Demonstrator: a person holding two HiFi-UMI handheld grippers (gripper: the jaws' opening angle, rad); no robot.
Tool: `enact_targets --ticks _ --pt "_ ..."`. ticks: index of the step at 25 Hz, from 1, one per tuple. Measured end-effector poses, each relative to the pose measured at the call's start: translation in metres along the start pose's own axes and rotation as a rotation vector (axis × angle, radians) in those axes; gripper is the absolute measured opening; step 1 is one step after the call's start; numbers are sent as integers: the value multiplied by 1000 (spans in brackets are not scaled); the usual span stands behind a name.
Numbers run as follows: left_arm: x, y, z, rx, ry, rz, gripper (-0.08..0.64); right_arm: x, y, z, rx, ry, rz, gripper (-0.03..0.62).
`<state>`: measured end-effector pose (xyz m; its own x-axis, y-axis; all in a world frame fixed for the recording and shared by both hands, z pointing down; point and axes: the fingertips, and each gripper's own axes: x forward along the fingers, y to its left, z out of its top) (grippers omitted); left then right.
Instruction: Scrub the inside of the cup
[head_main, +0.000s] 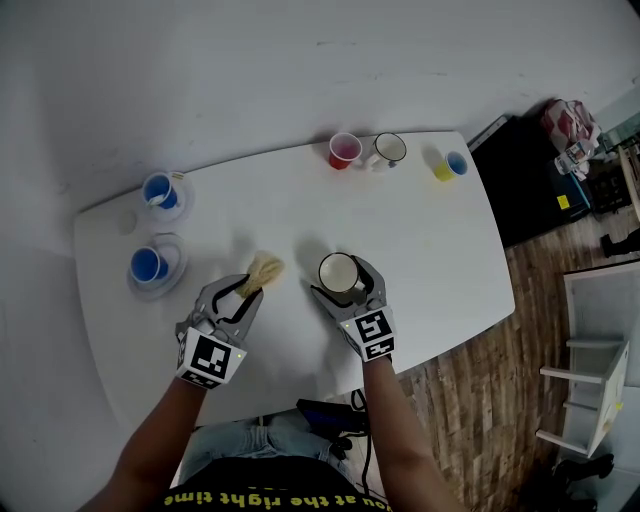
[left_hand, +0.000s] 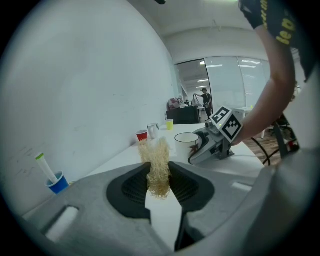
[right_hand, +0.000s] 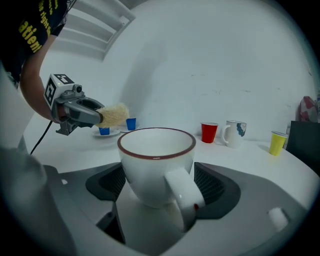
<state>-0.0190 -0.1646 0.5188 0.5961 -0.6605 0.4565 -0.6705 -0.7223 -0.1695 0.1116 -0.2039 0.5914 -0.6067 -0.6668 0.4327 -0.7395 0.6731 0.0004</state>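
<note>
A white cup (head_main: 339, 272) with a dark red rim stands upright on the white table (head_main: 430, 250), its handle turned toward me. My right gripper (head_main: 345, 280) is open around it: the jaws flank the cup (right_hand: 157, 162), and a gap shows at the right pad. To its left, my left gripper (head_main: 247, 287) is shut on a tan fibrous scrubber (head_main: 265, 268), held just above the table. The scrubber (left_hand: 158, 167) sticks up from between the pads, a little apart from the cup (left_hand: 186, 142). From the right gripper view, the left gripper (right_hand: 82, 114) hovers at the left with the scrubber (right_hand: 114, 114).
At the table's far edge stand a red cup (head_main: 344, 150), a white mug (head_main: 388, 149) and a yellow cup (head_main: 447, 165). Two blue cups on saucers (head_main: 160, 192) (head_main: 150, 265) sit at the left. A dark cabinet (head_main: 530, 175) and wood floor lie to the right.
</note>
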Motion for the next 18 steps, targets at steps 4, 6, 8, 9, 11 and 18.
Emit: enact_targets --ticks 4,6,8,9,11,18 --pt "0 2 0 -6 2 5 107 8 2 3 2 13 19 411" --pt "1 2 0 -7 2 7 107 10 1 3 3 12 16 399" --pt "1 2 -1 -6 2 8 109 11 1 4 4 11 13 398" --pt "1 3 -1 -6 2 9 109 11 1 4 4 11 12 397" --pt "0 3 0 -8 0 10 109 10 2 4 0 12 8 396" --pt "-3 4 8 -10 -20 8 107 9 6 6 -75 12 -29 394"
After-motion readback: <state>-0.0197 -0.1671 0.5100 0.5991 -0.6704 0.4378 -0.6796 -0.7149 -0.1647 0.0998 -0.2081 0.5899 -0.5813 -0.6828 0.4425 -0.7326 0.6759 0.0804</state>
